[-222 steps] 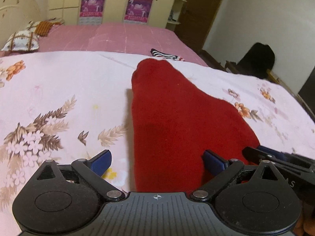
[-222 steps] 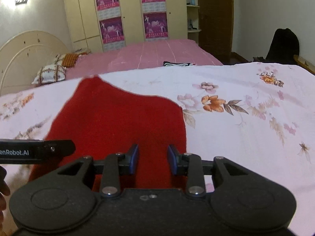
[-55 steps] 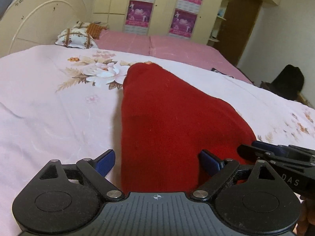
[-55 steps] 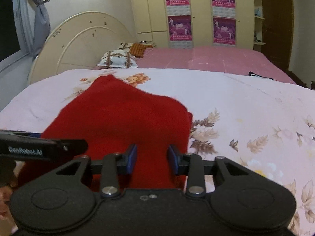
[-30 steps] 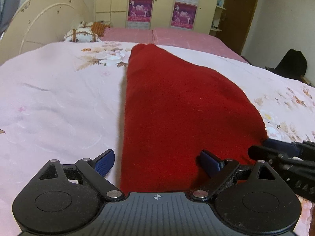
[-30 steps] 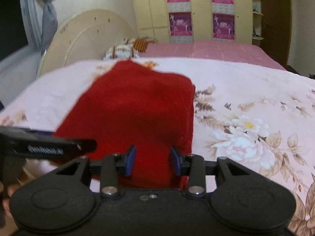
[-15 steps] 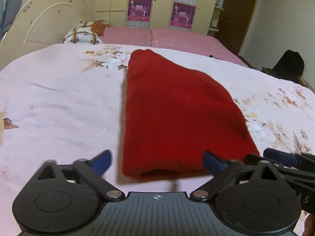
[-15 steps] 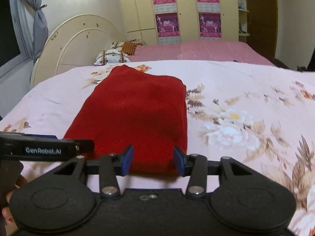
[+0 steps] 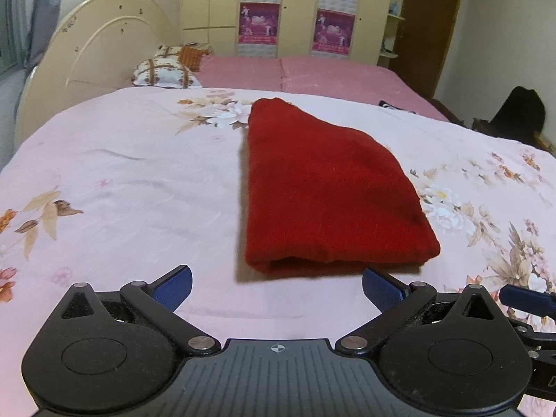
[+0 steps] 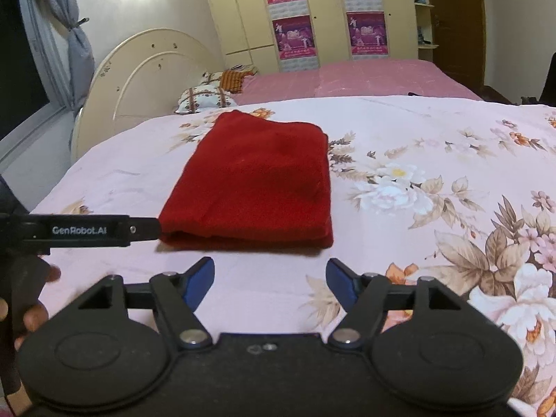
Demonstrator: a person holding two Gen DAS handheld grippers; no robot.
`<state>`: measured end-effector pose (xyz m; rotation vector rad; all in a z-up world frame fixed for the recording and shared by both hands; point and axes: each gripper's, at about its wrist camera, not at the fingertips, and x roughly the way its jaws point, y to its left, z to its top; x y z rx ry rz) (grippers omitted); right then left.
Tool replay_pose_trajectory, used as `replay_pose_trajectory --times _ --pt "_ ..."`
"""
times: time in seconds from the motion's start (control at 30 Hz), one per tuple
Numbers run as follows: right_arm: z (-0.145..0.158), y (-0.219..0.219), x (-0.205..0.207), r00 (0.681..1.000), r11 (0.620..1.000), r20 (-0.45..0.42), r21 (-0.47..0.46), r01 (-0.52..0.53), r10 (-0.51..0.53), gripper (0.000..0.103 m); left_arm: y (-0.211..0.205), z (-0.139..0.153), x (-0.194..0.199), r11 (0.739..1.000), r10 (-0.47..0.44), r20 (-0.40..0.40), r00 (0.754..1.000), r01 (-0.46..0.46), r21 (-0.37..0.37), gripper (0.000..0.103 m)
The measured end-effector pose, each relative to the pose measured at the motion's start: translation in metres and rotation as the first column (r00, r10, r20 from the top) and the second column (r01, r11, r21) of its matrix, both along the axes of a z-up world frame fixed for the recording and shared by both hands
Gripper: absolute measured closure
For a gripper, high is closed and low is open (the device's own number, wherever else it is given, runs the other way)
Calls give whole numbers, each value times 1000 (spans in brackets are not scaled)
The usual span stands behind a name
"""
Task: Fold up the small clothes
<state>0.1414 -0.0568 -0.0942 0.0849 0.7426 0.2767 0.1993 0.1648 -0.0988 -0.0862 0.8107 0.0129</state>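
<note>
A folded red garment [image 9: 326, 194] lies flat on the pink floral bedspread [image 9: 121, 180], its thick folded edge nearest me. My left gripper [image 9: 276, 286] hangs just short of that edge, wide open with nothing between its blue pads. In the right wrist view the same red garment [image 10: 257, 180] rests ahead of my right gripper [image 10: 271, 278], whose jaws are opening and hold nothing. The left gripper's black finger [image 10: 87, 231] reaches in from the left, its tip at the garment's near left corner.
A cream headboard [image 9: 100, 52] and patterned pillows [image 9: 163, 71] sit at the far left. A second bed with a pink cover [image 9: 312, 76] lies beyond, before wardrobes with purple posters [image 9: 259, 22]. A dark bag [image 9: 517, 111] stands at the right wall. A person's fingers [image 10: 33, 312] show at lower left.
Both grippers let go of the red garment and drew back and up from it. The right jaws have spread wider. The garment now lies flat and folded on the bedspread.
</note>
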Motion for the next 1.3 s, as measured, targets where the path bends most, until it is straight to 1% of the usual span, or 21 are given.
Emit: replay_pose_trajectory --times 0.03,0.1,0.2,0.27,0.33,0.4,0.5,0.53,0.57,0.63,0.7,0.73,0.8,0.87,0.97,1.17,1.3 --pt "1 -1 -1 1000 1000 2 3 0 0 29 -2 2 -3 1000 -5 -2 1000 5 5 0" --pt "3 -1 -4 1000 1000 0 11 -7 7 27 -7 8 -12 1000 -21 26 999 21 20 0" --pt "6 -5 -7 1000 999 -16 48 -22 23 20 -15 18 -31 999 1 66 998 -4 42 0" --pt "9 -8 -11 999 996 -25 79 -32 34 11 -17 26 -44 1000 18 80 997 -20 21 0" --pt "13 -13 -18 998 993 -37 108 -48 53 7 -19 34 -56 1000 28 73 997 -28 -2 0" --pt "20 -19 -28 997 991 -49 123 -48 54 2 -22 42 -67 999 41 58 997 -41 -5 0" --pt "34 -26 -45 996 995 -80 97 -31 39 1 -28 55 -89 997 79 80 994 -80 16 0" --pt "39 -28 -51 996 995 -77 88 -40 47 1 -29 60 -99 995 95 93 991 -98 24 0" --pt "46 -30 -60 997 996 -58 70 -56 60 1 -31 64 -106 993 108 101 989 -111 26 0" --pt "60 -29 -78 999 998 -4 -18 -54 54 1 -34 76 -126 991 125 121 985 -129 27 0" --pt "73 -25 -100 995 992 89 -120 -32 43 1 -39 87 -142 989 134 142 981 -141 39 0" --pt "80 -24 -110 989 988 141 -152 -17 38 1 -41 91 -149 989 135 151 979 -143 43 0" --pt "91 -26 -130 974 983 228 -180 23 19 1 -47 99 -162 989 135 156 978 -143 46 0" --pt "99 -29 -145 960 981 281 -178 75 -22 1 -52 105 -175 989 131 154 979 -140 48 0" --pt "108 -41 -158 950 983 307 -145 109 -60 1 -60 115 -194 988 132 169 977 -143 54 0" --pt "112 -58 -180 953 985 291 -116 124 -86 1 -76 132 -228 988 122 197 973 -138 74 0" --pt "109 -63 -190 953 985 286 -106 135 -99 1 -84 134 -242 989 108 202 974 -126 77 0"
